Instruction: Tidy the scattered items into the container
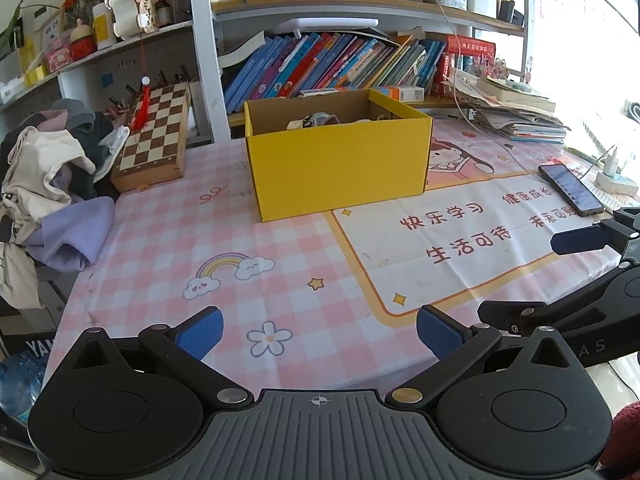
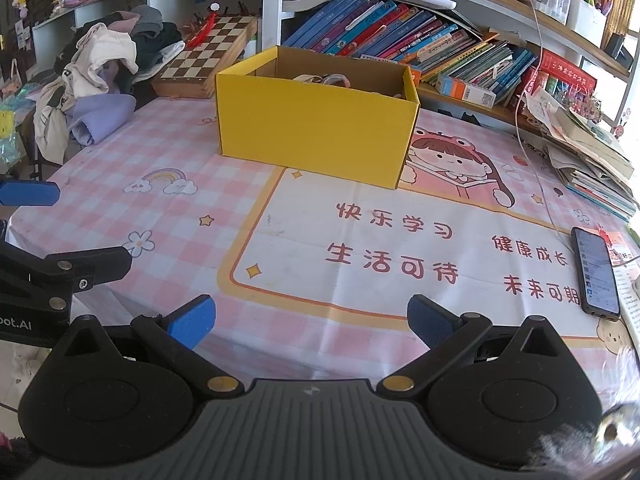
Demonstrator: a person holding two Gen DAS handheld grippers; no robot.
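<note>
Blue ribbed pads tip both tools; the left tool (image 1: 319, 338) and right tool (image 2: 311, 320) hang side by side low over the near edge of the pink checked table (image 2: 224, 196), each spread wide and holding nothing. Ahead of them, well apart, stands the open yellow cardboard box (image 1: 340, 160) with small items inside. A black phone (image 2: 595, 276) lies just right of the right tool. Beyond the box, a wooden chessboard (image 1: 154, 136) leans at the left.

The box (image 2: 316, 128) stands on the worktop (image 2: 240, 288) at 12 o'clock, with items (image 2: 320, 78) in it; the chessboard (image 2: 208, 56) at 10, the phone (image 2: 596, 274) at 3.
</note>
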